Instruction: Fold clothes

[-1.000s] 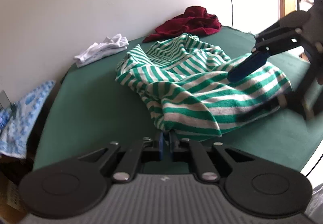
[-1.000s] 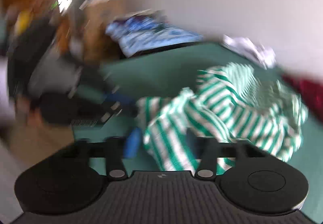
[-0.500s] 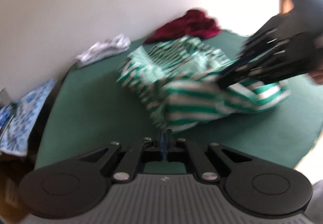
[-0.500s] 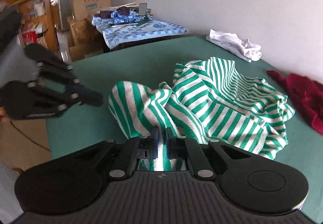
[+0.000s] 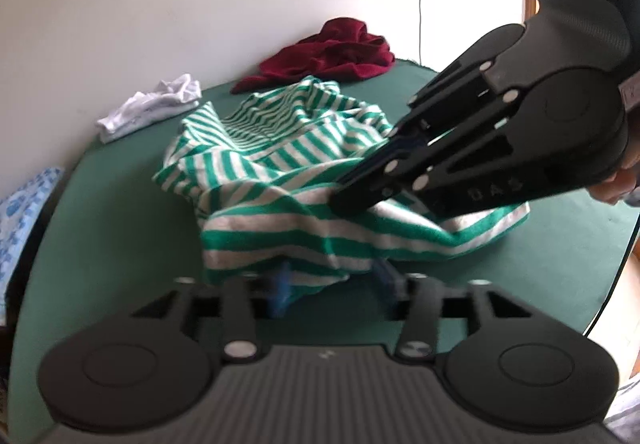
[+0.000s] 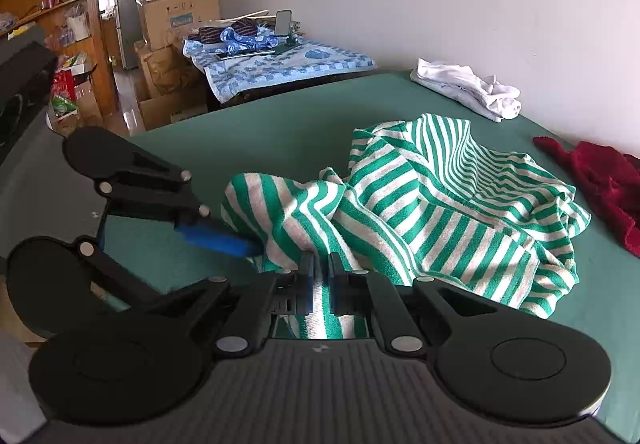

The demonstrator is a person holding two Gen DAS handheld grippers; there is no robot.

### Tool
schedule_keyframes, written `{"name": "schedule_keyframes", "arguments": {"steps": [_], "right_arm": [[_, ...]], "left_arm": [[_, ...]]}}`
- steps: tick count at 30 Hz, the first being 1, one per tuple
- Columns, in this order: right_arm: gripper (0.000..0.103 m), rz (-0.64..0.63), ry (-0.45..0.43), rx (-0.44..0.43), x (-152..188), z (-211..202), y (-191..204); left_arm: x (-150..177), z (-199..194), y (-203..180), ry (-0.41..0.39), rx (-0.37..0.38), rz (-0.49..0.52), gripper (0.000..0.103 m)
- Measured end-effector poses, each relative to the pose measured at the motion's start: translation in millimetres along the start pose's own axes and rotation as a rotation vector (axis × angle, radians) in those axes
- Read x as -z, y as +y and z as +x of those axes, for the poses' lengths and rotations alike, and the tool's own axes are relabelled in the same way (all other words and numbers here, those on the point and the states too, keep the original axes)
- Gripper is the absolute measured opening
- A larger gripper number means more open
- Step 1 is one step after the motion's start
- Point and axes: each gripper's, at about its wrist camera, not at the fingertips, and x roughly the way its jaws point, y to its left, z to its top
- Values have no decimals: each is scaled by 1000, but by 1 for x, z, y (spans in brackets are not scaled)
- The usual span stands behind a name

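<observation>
The crumpled green-and-white striped knit garment (image 6: 440, 212) lies heaped in the middle of the dark green cloth-covered counter (image 6: 248, 132). The right gripper (image 6: 320, 276) has its jaws clamped together on a narrow pinch of the garment's near edge, with striped fabric showing between the pads. The left gripper (image 5: 334, 286) has its jaws opening; a loose fold of the same hem hangs down between its blue fingertips (image 5: 280, 290), but the pads do not press on it.

The chief risk seems to be a poor second grasp. If the left jaws close on this bunched fold, they could catch several layers at once, and lifting would then drag the whole heap rather than spread it. The right grip is thin, a sliver of edge only, so a sharp pull sideways could slip it free. The two grippers also sit close together, so a hasty move could knock one against the other.

The garment looks soft and slightly stretchy, with broad bands across the near part and narrower ones on the far folds. It holds rounded, floppy ridges rather than crisp creases, so it will likely sag and twist when raised. The counter cover is matte, probably with enough friction to hold dragged fabric. A dark red plush garment (image 5: 332, 52) lies rumpled at the far edge, well apart, and a small white folded cloth (image 5: 152, 108) rests near the pale wall.
</observation>
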Motion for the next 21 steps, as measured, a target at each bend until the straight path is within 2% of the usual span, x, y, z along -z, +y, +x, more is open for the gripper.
{"name": "schedule_keyframes", "arguments": {"steps": [1,3,4,8,9,14,17,18,21], "right_arm": [[5,-1,-2,1,0,0,0],[5,-3,-4,4,0,1,1],[5,-5,-3,8,0,1,1],[5,12,-2,18,2,2,-5],[5,17,-3,19,2,2,-6],[5,34,-1,17,4,0,-10],[5,29,0,6,5,2,-9],[5,27,0,3,5,2,-8],[5,26,2,-2,5,4,-6]], "left_arm": [[0,3,-1,2,-12,4,57],[-1,8,-2,7,-37,13,35],[-1,11,-2,9,-50,17,19],[0,7,9,-1,-29,-10,7],[1,6,11,-1,-43,-4,0],[12,-6,38,46,-133,-28,0],[18,-15,47,50,-115,-58,2],[19,-18,46,43,-108,-57,6],[18,-17,33,9,-122,-1,26]]}}
